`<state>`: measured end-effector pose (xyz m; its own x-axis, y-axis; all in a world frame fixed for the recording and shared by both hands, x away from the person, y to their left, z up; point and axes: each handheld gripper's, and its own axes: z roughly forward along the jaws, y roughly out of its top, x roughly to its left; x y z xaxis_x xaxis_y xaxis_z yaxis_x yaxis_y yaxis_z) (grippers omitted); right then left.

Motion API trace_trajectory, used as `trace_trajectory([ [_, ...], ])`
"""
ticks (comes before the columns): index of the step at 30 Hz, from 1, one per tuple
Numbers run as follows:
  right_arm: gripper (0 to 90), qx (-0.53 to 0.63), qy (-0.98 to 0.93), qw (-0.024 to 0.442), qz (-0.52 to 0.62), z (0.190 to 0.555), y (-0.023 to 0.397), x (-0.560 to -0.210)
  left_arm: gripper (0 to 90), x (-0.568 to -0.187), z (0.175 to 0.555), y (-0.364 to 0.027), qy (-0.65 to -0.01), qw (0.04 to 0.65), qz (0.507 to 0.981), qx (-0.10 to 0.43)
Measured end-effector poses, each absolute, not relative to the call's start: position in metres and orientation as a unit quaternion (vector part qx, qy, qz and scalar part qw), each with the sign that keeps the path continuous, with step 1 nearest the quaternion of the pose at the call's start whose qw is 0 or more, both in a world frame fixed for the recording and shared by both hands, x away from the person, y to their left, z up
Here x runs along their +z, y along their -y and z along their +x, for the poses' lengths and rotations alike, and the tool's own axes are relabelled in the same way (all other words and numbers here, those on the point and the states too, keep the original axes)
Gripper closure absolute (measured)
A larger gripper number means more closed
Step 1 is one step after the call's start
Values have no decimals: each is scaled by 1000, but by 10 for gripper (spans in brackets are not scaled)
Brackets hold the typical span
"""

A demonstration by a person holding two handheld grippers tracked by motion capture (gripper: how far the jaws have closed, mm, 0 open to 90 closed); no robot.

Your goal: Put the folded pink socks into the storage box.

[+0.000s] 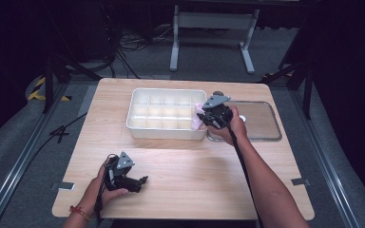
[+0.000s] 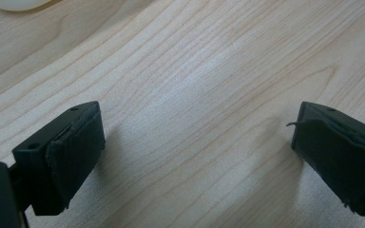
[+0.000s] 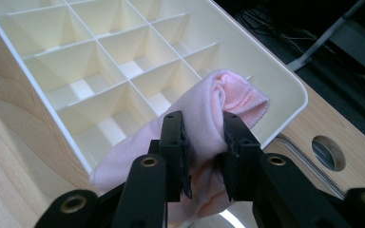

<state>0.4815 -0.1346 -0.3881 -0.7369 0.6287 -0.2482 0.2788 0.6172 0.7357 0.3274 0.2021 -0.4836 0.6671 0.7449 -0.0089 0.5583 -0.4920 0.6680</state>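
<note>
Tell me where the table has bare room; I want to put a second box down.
The wide wooden strip between the white divided box and the near table edge is bare, right of the left gripper. The far-right side is crowded: the right gripper holds a pink cloth over the box's corner, beside the clear lid.

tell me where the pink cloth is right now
In the right gripper view the pink cloth is pinched in the right gripper, over the near corner of the white divided box.

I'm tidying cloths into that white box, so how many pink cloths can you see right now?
1. The pink cloth is clamped in the right gripper, over the right end of the white divided box. Its lower folds could hide something beneath.
</note>
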Motion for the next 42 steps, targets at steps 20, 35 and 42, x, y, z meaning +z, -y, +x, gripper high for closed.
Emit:
trace_trajectory([
  [20,728,280,-905,234,219,487,121,-404,34,-484,328,-202,-384,330,851,141],
  [35,736,242,-931,161,220,503,117,-408,34,-484,328,-202,-381,330,852,144],
  [42,742,215,-942,141,215,508,112,-409,33,-483,328,-202,-382,328,852,141],
])
